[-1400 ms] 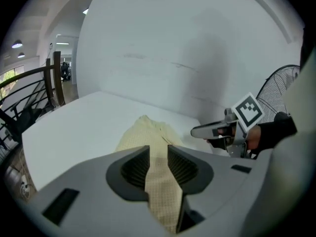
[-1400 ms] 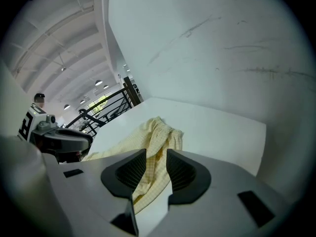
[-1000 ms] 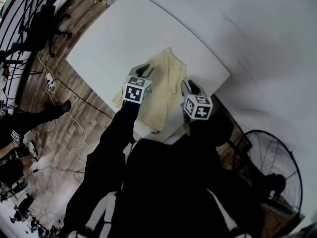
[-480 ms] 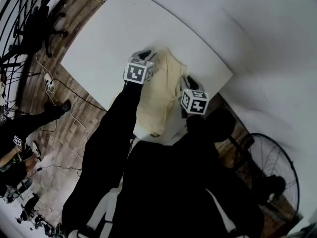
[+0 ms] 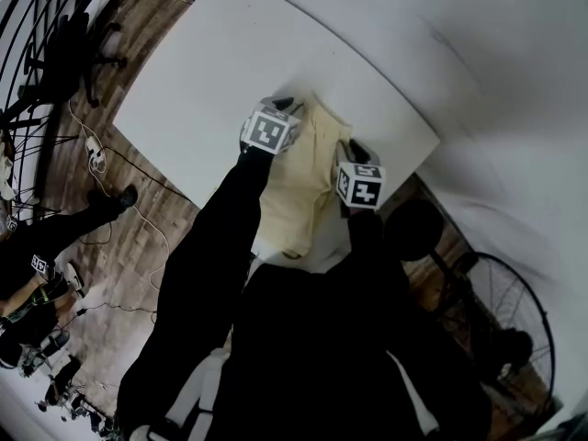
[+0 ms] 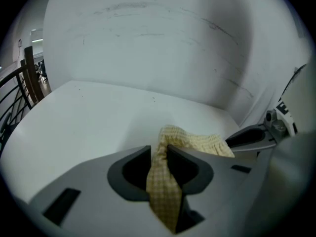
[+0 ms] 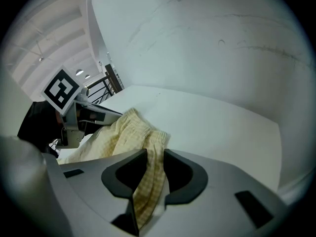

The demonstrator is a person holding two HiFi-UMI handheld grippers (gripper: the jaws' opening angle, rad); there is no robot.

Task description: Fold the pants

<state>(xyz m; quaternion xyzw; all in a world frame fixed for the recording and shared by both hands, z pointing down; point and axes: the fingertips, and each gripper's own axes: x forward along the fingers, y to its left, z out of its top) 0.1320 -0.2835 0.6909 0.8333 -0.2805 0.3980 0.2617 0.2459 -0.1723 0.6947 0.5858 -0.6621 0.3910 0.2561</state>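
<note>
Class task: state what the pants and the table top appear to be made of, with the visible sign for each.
The pants: thin woven cloth, probably cotton, matte; a fine yellow check weave shows and it creases softly. The table top: smooth hard white board, perhaps laminate or painted; flat, even, no visible grain.

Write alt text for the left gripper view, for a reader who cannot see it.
The left gripper is shut on a bunched fold of pale yellow checked pants, seen between its two grey jaws. Beyond them lie a white table and a white wall.
</note>
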